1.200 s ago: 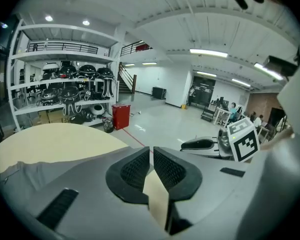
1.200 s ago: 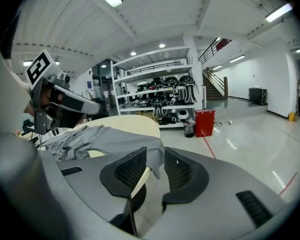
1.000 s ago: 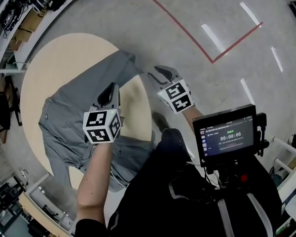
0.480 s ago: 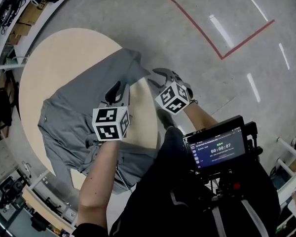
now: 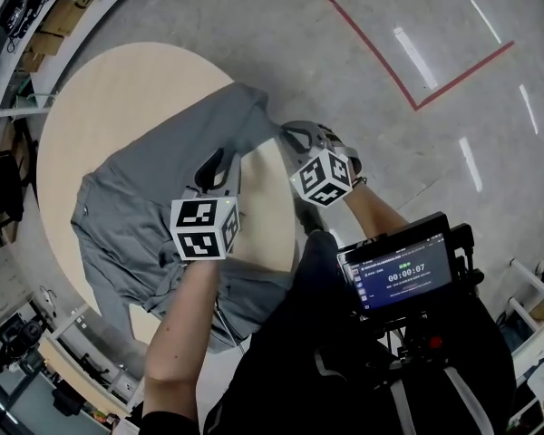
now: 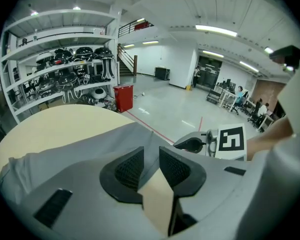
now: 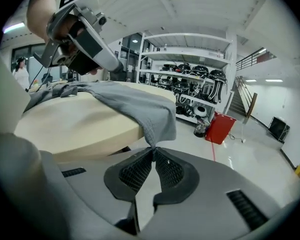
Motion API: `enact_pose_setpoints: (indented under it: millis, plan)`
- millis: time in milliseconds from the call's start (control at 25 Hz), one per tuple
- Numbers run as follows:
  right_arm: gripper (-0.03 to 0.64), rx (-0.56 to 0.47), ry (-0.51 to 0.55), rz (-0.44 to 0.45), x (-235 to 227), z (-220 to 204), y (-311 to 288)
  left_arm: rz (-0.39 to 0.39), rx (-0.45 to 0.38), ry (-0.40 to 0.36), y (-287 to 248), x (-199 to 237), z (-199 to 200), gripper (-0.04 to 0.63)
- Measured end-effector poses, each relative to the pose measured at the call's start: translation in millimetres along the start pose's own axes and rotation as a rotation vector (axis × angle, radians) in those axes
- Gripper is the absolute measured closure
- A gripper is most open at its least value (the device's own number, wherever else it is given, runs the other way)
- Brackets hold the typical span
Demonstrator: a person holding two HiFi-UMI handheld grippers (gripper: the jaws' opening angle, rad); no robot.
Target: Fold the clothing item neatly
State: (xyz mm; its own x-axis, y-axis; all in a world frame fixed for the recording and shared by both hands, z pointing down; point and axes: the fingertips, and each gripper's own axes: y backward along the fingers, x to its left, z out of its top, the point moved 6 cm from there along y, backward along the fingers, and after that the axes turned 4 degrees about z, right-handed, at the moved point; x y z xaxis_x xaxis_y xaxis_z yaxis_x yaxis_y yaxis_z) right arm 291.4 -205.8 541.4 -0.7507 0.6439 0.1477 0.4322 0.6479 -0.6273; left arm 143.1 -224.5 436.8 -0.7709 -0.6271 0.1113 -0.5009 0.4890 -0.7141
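A grey garment (image 5: 154, 198) lies spread over the round beige table (image 5: 109, 89), with one corner hanging off the near right edge. My right gripper (image 5: 295, 134) has just closed there; in the right gripper view its tips (image 7: 153, 151) pinch that hanging corner of the garment (image 7: 150, 111). My left gripper (image 5: 219, 163) is down at the garment's near edge. Its jaws (image 6: 151, 154) have opened a little and stand slightly apart, with the cloth edge (image 6: 115, 139) and bare table showing in the gap.
The table's rim (image 5: 286, 234) is close in front of the person's body, where a chest-mounted screen (image 5: 394, 265) sits. A red tape line (image 5: 372, 57) crosses the grey floor. Shelves of dark helmets (image 6: 75, 71) and a red bin (image 6: 123, 97) stand beyond the table.
Both grippers have sunk toward the table. The right one rolled and closed on the garment's hanging corner. The left one's jaws parted slightly at the garment's edge.
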Motion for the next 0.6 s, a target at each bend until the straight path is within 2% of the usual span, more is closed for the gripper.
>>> enact_pose_setpoints:
  millis: [200,360,600]
  plan:
    - [0.588,0.016,0.007,-0.066,-14.5,8.4,1.9,0.037,-0.017,0.019,12.7,10.2,-3.8,0.522]
    - [0.588,-0.011,0.004,-0.11,-35.6,21.7,7.9,0.083,-0.074,0.04,31.1,21.5,0.3,0.522]
    - [0.588,-0.085,0.186,-0.202,-55.6,62.2,24.2,0.2,-0.189,0.09,68.6,39.7,-7.0,0.522]
